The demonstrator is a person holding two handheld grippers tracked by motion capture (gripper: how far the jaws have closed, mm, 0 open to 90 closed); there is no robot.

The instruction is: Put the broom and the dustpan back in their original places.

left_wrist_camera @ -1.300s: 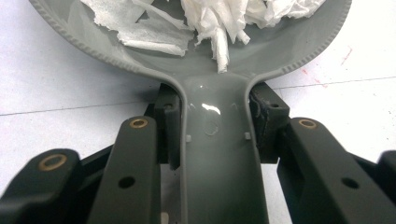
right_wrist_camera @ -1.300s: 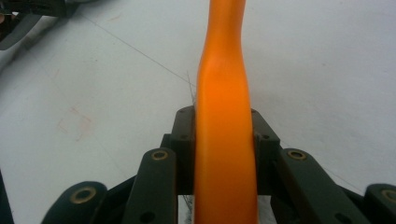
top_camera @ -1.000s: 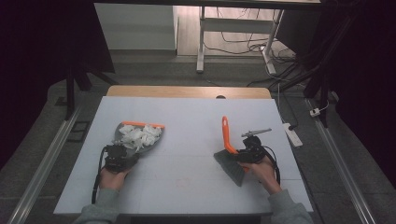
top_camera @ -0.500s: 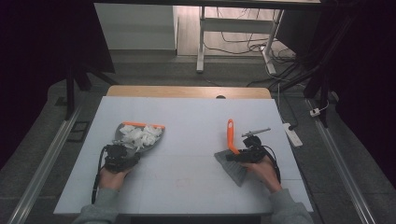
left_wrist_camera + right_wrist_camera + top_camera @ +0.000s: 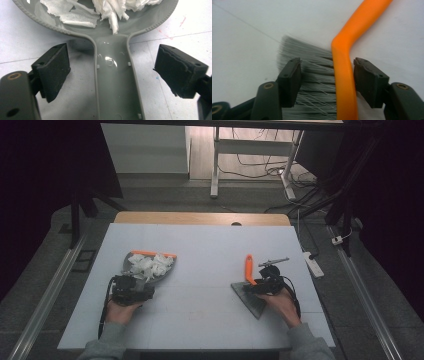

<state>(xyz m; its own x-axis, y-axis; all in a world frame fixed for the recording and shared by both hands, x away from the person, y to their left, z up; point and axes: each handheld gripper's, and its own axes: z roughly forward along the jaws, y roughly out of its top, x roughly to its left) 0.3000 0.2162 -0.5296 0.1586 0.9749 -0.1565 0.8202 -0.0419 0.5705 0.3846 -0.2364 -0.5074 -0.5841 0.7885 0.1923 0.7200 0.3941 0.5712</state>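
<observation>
Both tools lie on the counter: paper scraps fill the dustpan, left claw released; right claw released around the brush.

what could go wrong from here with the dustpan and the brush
The left gripper stands open astride the dustpan handle without touching it; a careless nudge could tip the pan and spill the heaped paper scraps. The right gripper is open around the brush, with bristles between its jaws, so closing now may pinch the bristles and grip poorly.
</observation>
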